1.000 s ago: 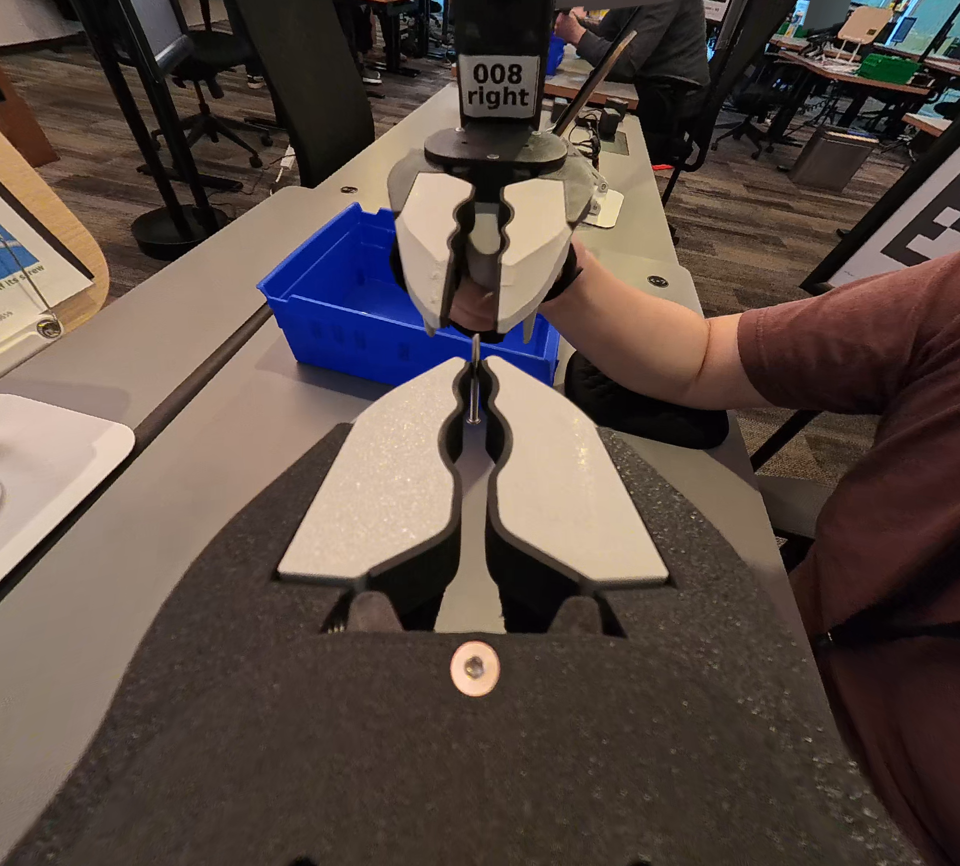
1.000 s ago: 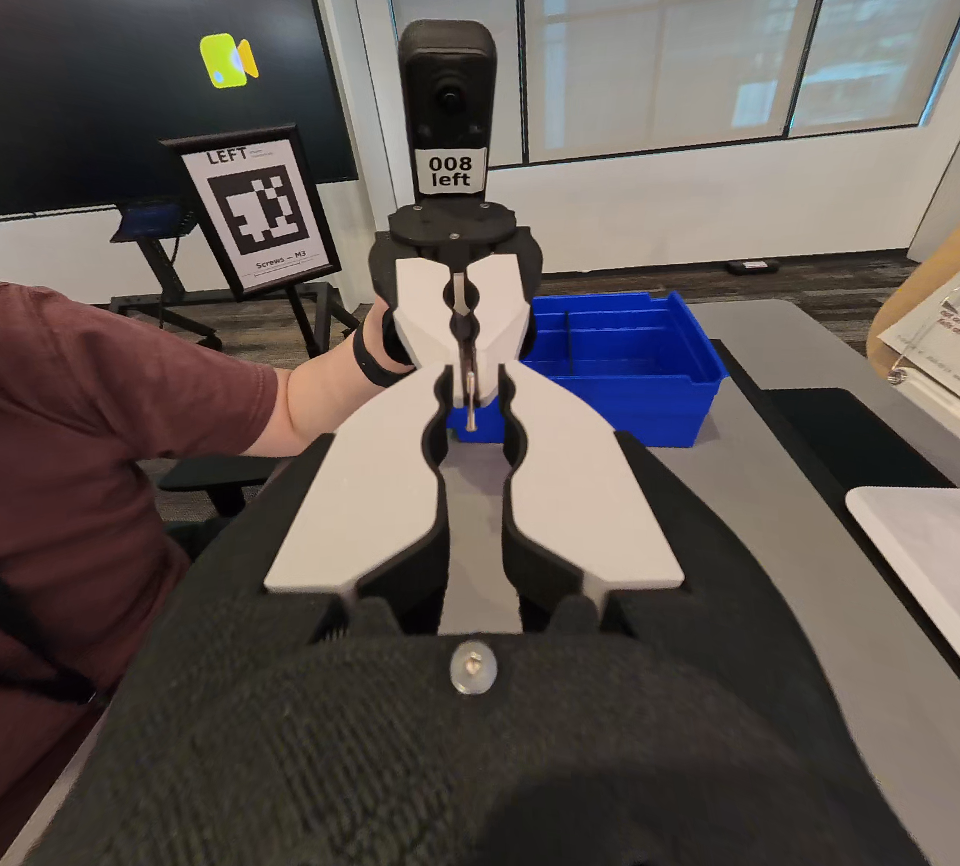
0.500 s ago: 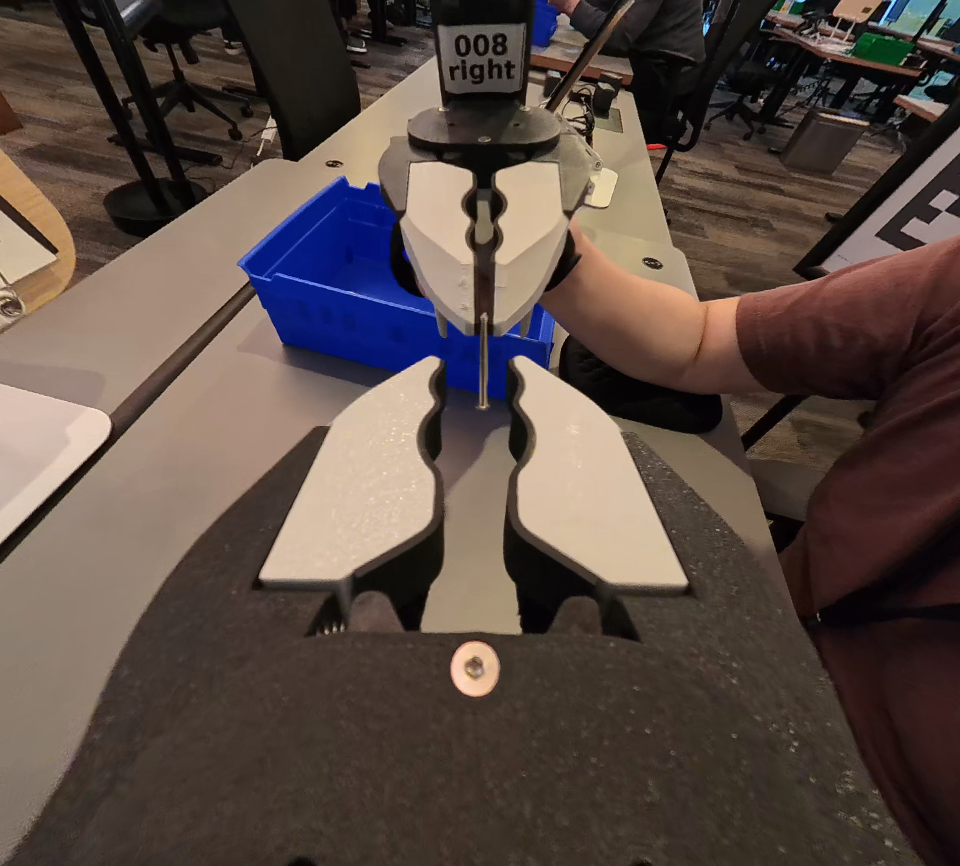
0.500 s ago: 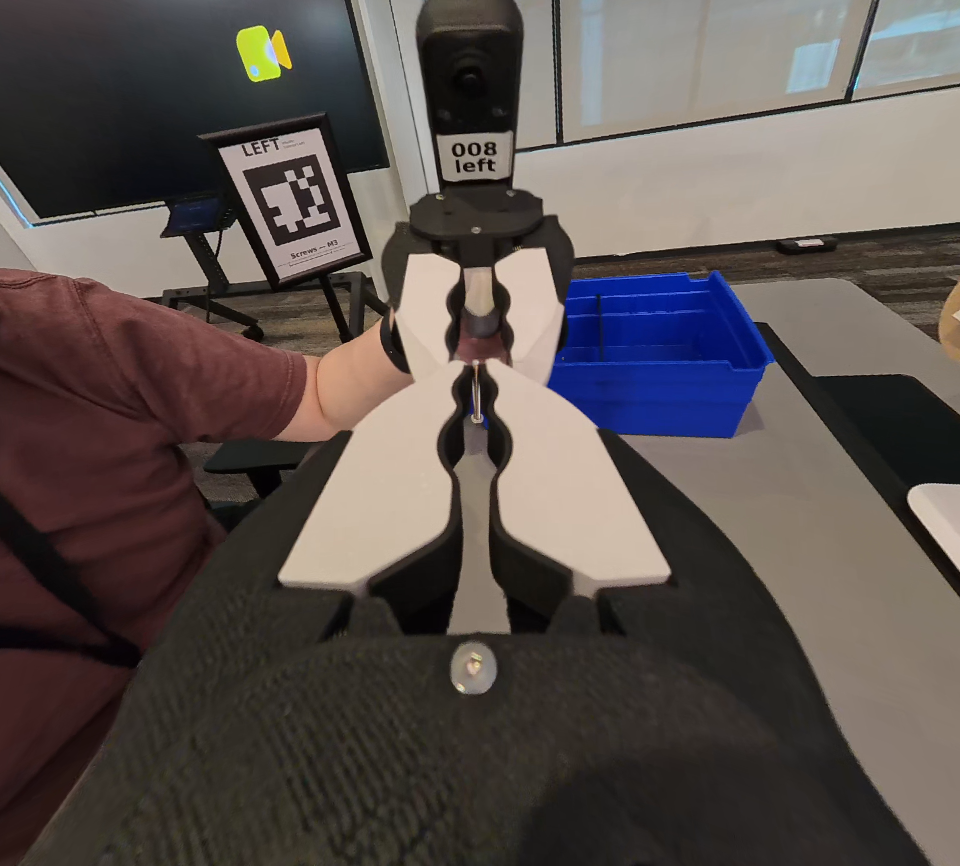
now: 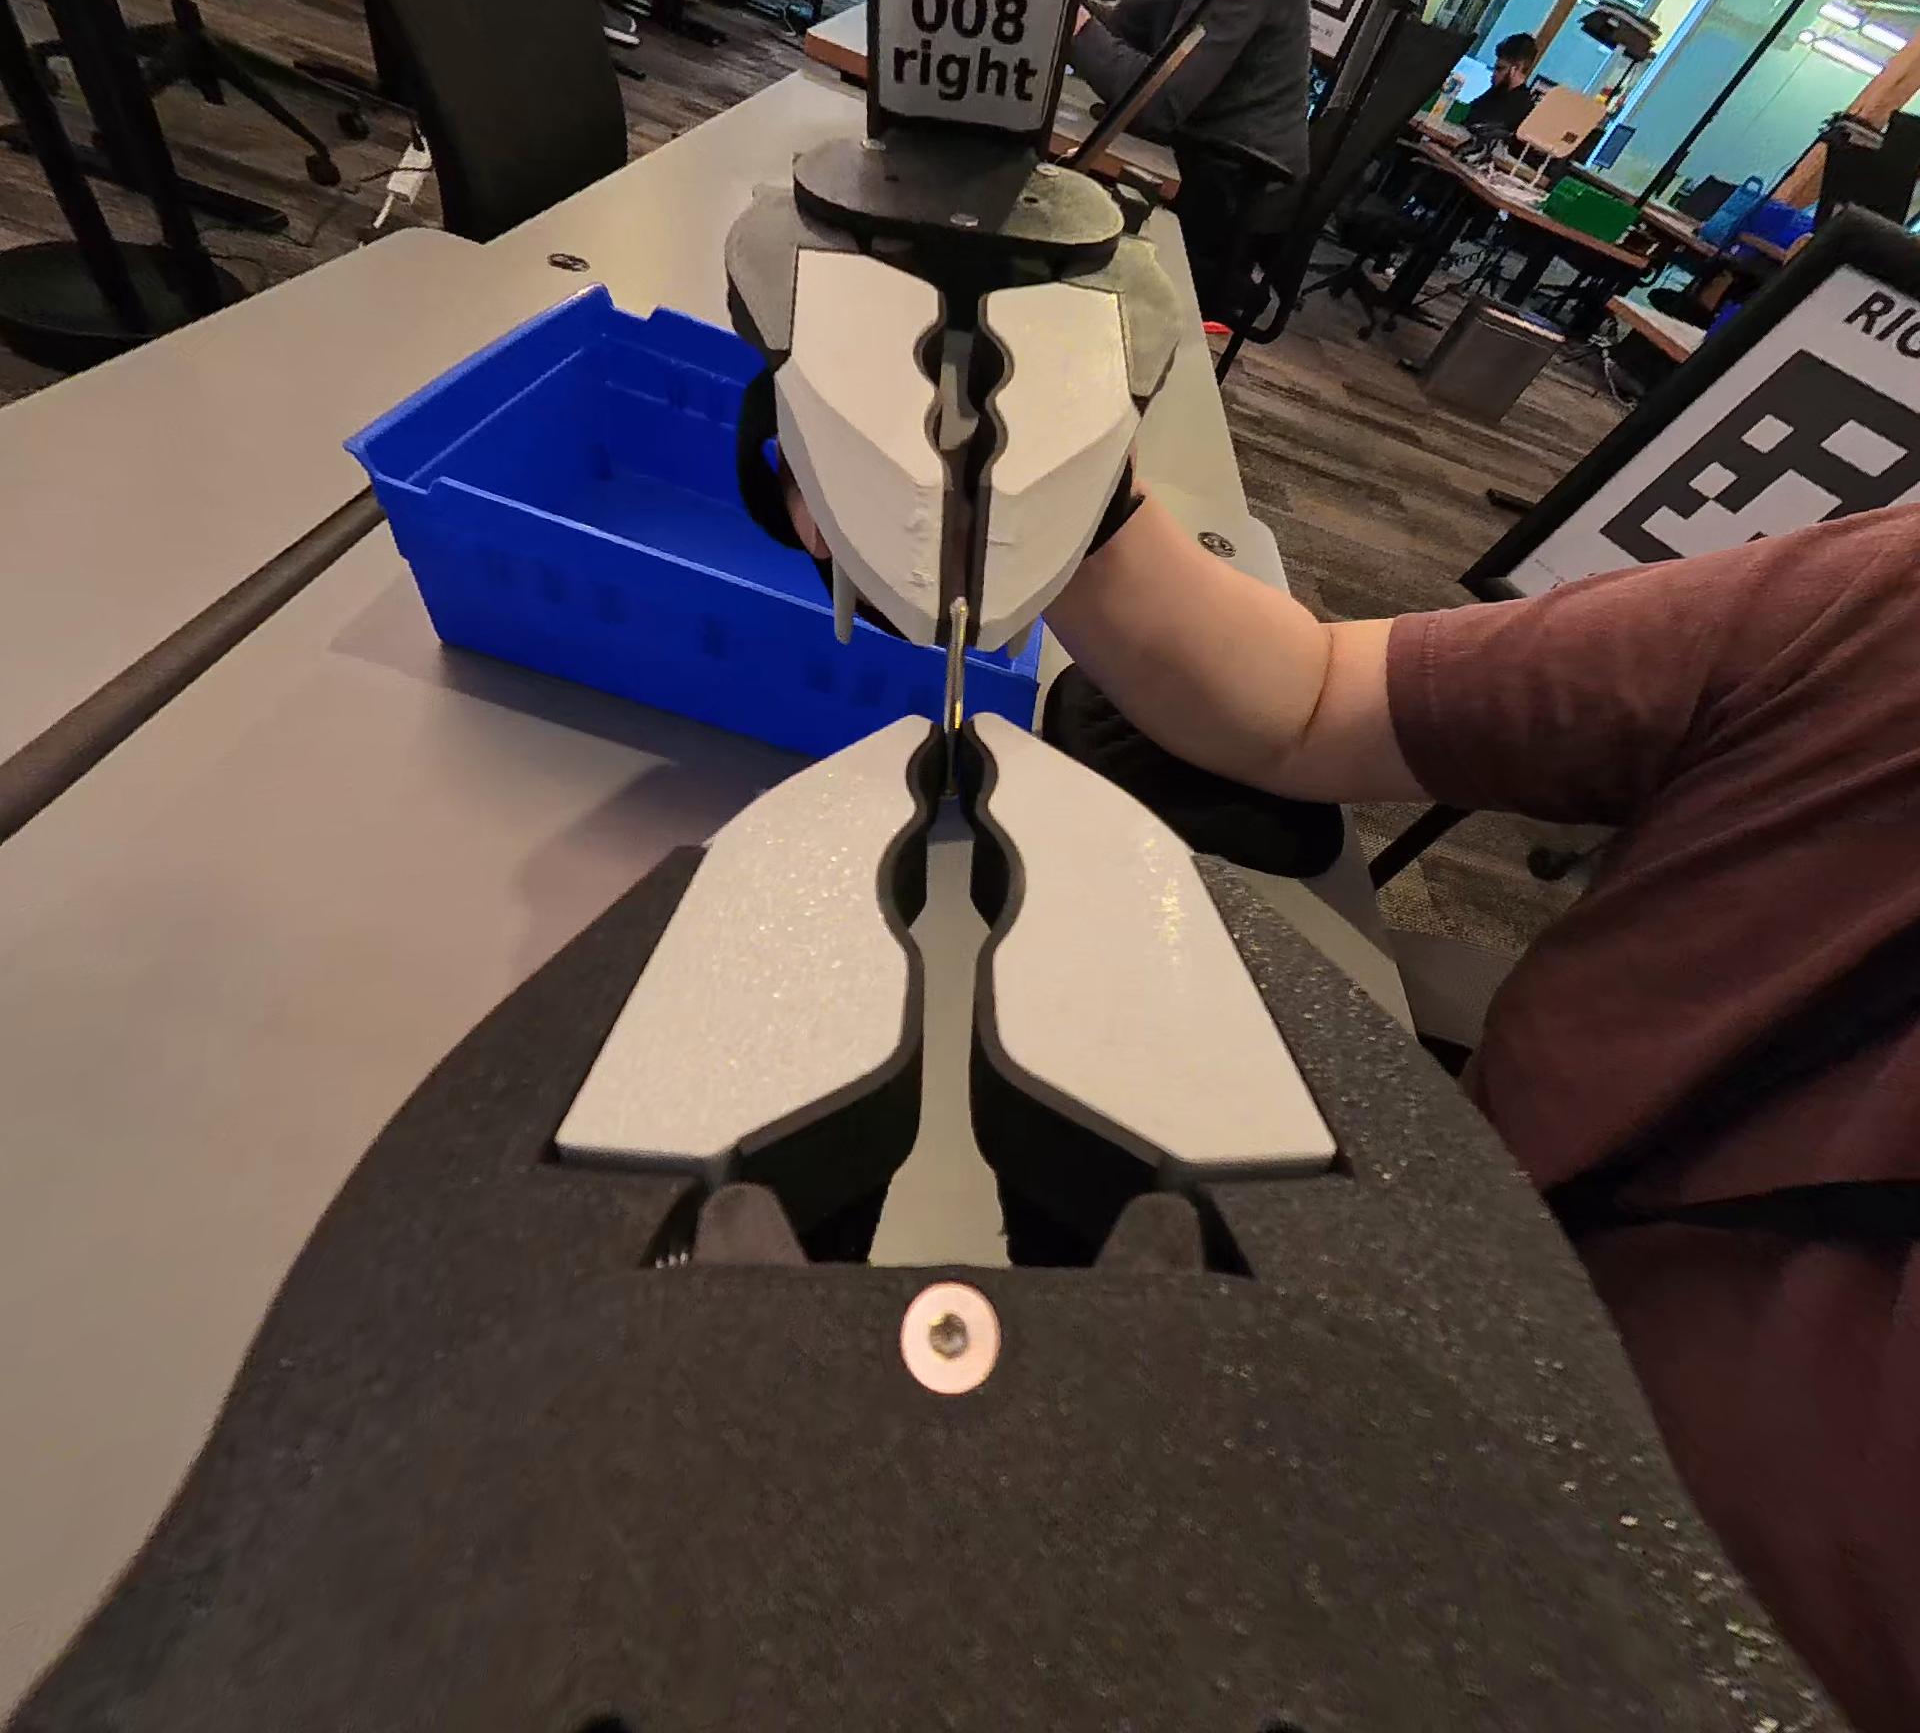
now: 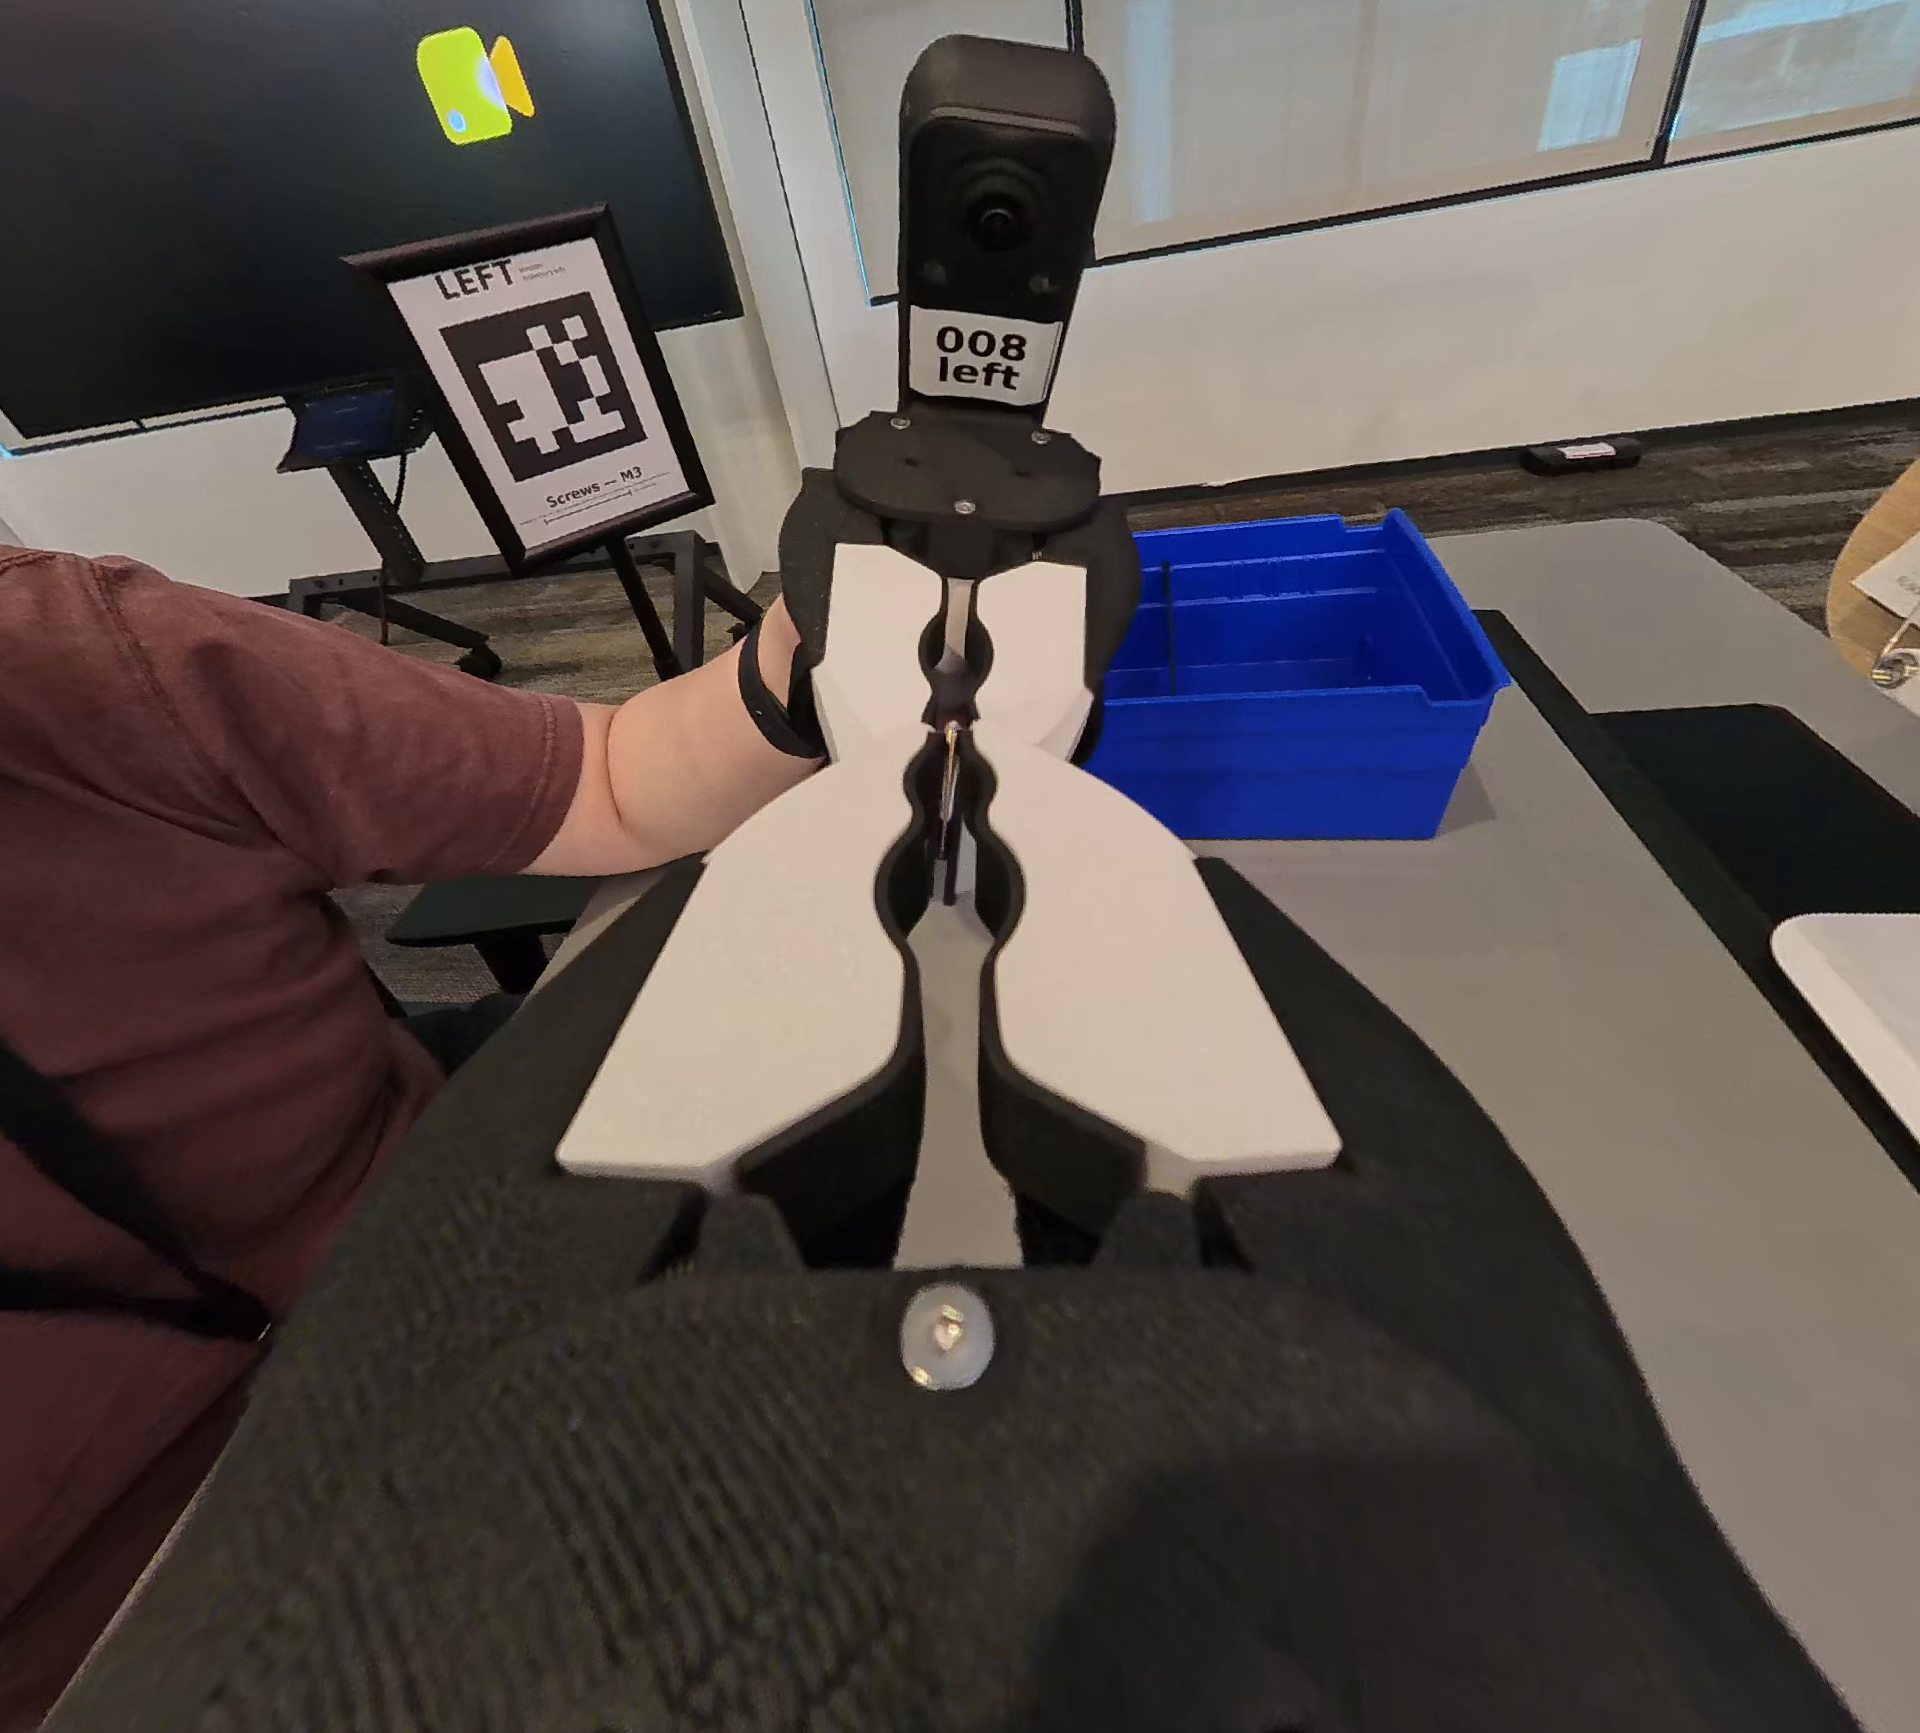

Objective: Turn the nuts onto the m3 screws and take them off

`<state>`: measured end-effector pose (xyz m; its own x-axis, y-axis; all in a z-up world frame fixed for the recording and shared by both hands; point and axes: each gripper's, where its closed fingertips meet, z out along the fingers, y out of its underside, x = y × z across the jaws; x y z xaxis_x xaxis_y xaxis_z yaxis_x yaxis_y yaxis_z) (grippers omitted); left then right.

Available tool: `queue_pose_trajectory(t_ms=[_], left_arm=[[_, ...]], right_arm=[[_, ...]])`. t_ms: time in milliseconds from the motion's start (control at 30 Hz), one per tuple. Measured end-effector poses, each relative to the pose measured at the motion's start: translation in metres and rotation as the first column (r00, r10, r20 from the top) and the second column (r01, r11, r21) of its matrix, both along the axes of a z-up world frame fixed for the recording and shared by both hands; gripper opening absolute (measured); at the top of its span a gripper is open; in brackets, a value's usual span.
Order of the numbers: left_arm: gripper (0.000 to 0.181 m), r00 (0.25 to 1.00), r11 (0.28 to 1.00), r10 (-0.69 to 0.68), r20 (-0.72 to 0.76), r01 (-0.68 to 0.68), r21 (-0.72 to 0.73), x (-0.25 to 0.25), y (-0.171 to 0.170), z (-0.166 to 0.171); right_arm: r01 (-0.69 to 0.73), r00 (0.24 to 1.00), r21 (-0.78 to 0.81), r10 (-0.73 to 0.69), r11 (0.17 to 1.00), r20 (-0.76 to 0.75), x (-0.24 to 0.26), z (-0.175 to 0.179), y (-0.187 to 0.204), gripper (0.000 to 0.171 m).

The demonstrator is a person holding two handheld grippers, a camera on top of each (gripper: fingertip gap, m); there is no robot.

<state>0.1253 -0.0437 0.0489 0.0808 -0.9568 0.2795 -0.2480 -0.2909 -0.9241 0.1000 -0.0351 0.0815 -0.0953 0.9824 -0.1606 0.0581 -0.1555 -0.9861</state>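
Note:
A thin silver screw (image 5: 952, 675) spans the short gap between my two grippers, which face each other above the grey table (image 5: 260, 852). My left gripper (image 5: 948, 733) is shut on the near end of the screw. My right gripper (image 5: 961, 623) is shut on its far end. In the right wrist view the screw (image 6: 945, 800) lies between the closed fingers of my right gripper (image 6: 948, 743), and my left gripper (image 6: 951, 712) meets it tip to tip. I cannot make out a nut.
A blue bin (image 5: 623, 603) stands on the table behind the grippers and also shows in the right wrist view (image 6: 1299, 748). A white tray (image 6: 1860, 987) and a black mat (image 6: 1766, 779) lie at the right. The person's forearm (image 5: 1247, 675) reaches in. A marker sign (image 6: 540, 384) stands on an easel. The grippers are tip to tip, or close to it.
My right gripper shut on the screw while my left gripper let go and opened. My left gripper has now shut on the screw again, so both hold it.

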Motion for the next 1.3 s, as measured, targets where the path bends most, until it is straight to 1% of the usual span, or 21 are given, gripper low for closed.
queue_pose_trajectory(t_ms=[133,167,200,233,300,367,433,500,567,600,633,700,767,867,900,967,1000,1100,1133,1167,1300], left_arm=[[0.002,1.000,1.000,0.012,0.015,-0.012,-0.004,-0.001,0.003,0.002],[0.002,0.999,1.000,0.028,0.023,-0.028,-0.001,-0.001,0.005,0.004],[0.002,0.999,0.999,0.039,0.034,-0.039,-0.001,-0.003,0.007,0.007],[0.002,0.998,0.999,0.045,0.044,-0.045,-0.002,-0.007,0.008,0.014],[0.002,0.994,0.996,0.081,0.080,-0.082,0.017,-0.019,0.013,0.036],[0.002,0.987,0.992,0.112,0.114,-0.117,0.044,-0.035,0.017,0.062],[0.002,0.983,0.982,0.152,0.107,-0.162,0.095,-0.051,0.023,0.080],[0.002,0.973,0.958,0.218,0.078,-0.229,0.175,-0.069,0.029,0.085],[0.002,0.958,0.928,0.272,0.086,-0.285,0.238,-0.088,0.029,0.083],[0.002,0.948,0.912,0.294,0.122,-0.317,0.261,-0.096,0.031,0.085],[0.002,0.946,0.910,0.302,0.121,-0.323,0.259,-0.102,0.032,0.086],[0.002,0.948,0.917,0.309,0.073,-0.318,0.241,-0.113,0.033,0.083],[0.002,0.939,0.898,0.335,0.074,-0.342,0.277,-0.125,0.035,0.085],[0.002,0.910,0.857,0.415,0.024,-0.399,0.326,-0.143,0.045,0.083],[0.002,0.905,0.851,0.425,0.018,-0.407,0.332,-0.148,0.046,0.084],[0.002,0.910,0.863,0.413,0.024,-0.400,0.308,-0.150,0.044,0.085],[0.002,0.910,0.867,0.414,0.029,-0.404,0.293,-0.150,0.044,0.085],[0.002,0.902,0.864,0.431,0.001,-0.413,0.287,-0.149,0.049,0.078],[0.002,0.902,0.864,0.432,-0.011,-0.410,0.291,-0.147,0.050,0.075],[0.002,0.904,0.867,0.427,-0.019,-0.403,0.293,-0.144,0.050,0.073],[0.002,0.917,0.883,0.396,-0.040,-0.368,0.292,-0.133,0.048,0.068]], right_arm=[[0.011,1.000,0.006,-0.011,1.000,-0.009,0.001,0.001,0.002,0.004],[0.022,1.000,0.011,-0.022,1.000,-0.011,0.001,0.002,0.004,0.010],[0.039,0.999,0.020,-0.039,0.999,-0.010,0.002,0.004,0.005,0.022],[0.059,0.998,0.039,-0.059,0.997,0.000,0.004,0.005,0.007,0.030],[0.103,0.992,0.106,-0.110,0.989,0.061,0.009,0.000,0.011,0.032],[0.121,0.969,0.170,-0.153,0.978,0.191,0.012,-0.018,0.015,0.030],[0.077,0.908,0.219,-0.159,0.973,0.388,0.011,-0.054,0.014,0.029],[0.012,0.802,0.288,-0.182,0.957,0.569,0.008,-0.095,0.014,0.031],[-0.053,0.701,0.354,-0.218,0.934,0.679,0.002,-0.126,0.014,0.043],[-0.108,0.671,0.341,-0.185,0.934,0.718,-0.002,-0.140,0.007,0.042],[-0.158,0.654,0.308,-0.134,0.938,0.745,-0.005,-0.150,-0.002,0.039],[-0.198,0.624,0.273,-0.094,0.941,0.776,-0.009,-0.165,-0.009,0.027],[-0.217,0.570,0.287,-0.118,0.933,0.813,-0.006,-0.180,-0.006,0.026],[-0.278,0.438,0.332,-0.189,0.901,0.879,0.006,-0.205,0.003,0.021],[-0.294,0.403,0.334,-0.201,0.896,0.893,0.008,-0.212,0.004,0.019],[-0.283,0.339,0.315,-0.213,0.906,0.916,0.011,-0.222,0.006,0.019],[-0.259,0.325,0.299,-0.209,0.919,0.923,0.011,-0.225,0.007,0.019],[-0.185,0.331,0.243,-0.173,0.952,0.928,0.005,-0.228,0.006,0.018],[-0.163,0.316,0.235,-0.175,0.958,0.932,0.006,-0.229,0.007,0.018],[-0.148,0.297,0.243,-0.191,0.959,0.935,0.007,-0.230,0.009,0.018],[-0.134,0.268,0.248,-0.206,0.959,0.941,0.003,-0.238,0.011,0.019]])
